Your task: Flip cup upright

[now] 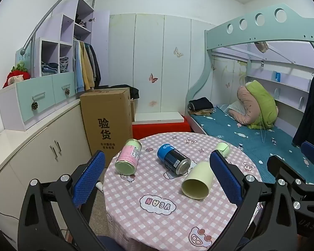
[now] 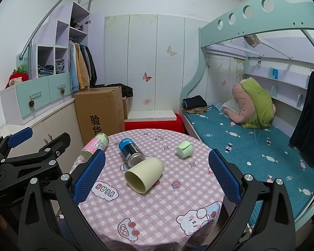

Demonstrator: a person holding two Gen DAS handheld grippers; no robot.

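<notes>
Right hand-held gripper stands wide and empty; the cup lies centre frame between its fingers, on its side on the surface, mouth toward the camera, base toward upper right. Left hand-held gripper, also wide, sees it right of centre.

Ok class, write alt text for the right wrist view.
A pale yellow cup lies on its side on a round table with a pink checked cloth, between the open right claw. Behind it lie a blue can, a pink jar and a small green cup.
</notes>
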